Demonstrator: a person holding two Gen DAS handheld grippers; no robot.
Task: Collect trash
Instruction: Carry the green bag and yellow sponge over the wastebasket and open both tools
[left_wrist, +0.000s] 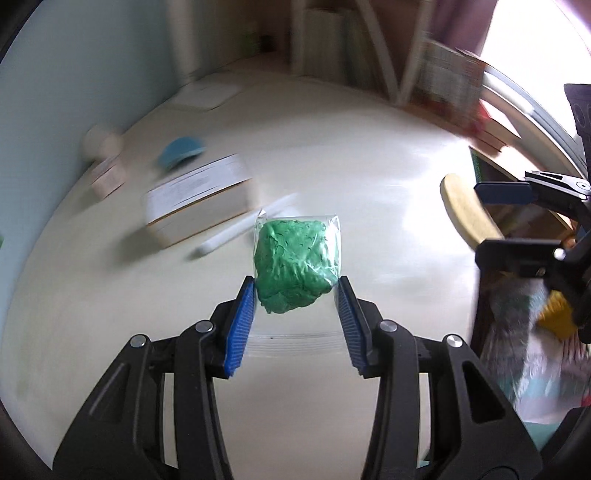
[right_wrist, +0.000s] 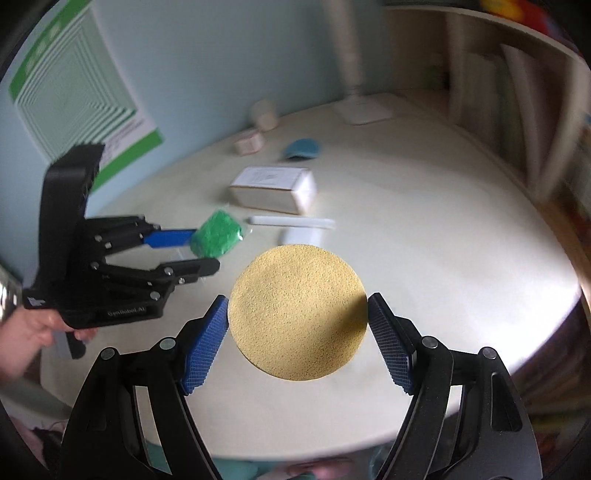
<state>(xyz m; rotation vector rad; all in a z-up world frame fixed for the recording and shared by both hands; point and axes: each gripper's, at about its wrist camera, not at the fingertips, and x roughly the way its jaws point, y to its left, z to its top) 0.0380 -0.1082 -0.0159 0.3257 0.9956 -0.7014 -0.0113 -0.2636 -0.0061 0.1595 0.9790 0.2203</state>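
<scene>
While you are holding both tools above the bench (right_wrist: 424, 229), each one is already carrying its piece of trash: your left tool (left_wrist: 296, 291) is pinching a bagged green lump (left_wrist: 297, 264) narrowly at its lower end, the lump sticking forward past the pads, and your right tool (right_wrist: 297, 319) is gripping a yellow disc (right_wrist: 297, 314) wide, across its full width. Both are hanging clear of the surface. In the left view the disc (left_wrist: 467, 212) is lying just right of the lump. No bin is showing, so I am judging that the drop-off is lying off the bench. A white box (right_wrist: 275, 194), a white stick (right_wrist: 291, 221) and a blue pad (right_wrist: 303, 148) are lying ahead of you, beyond both tools.
</scene>
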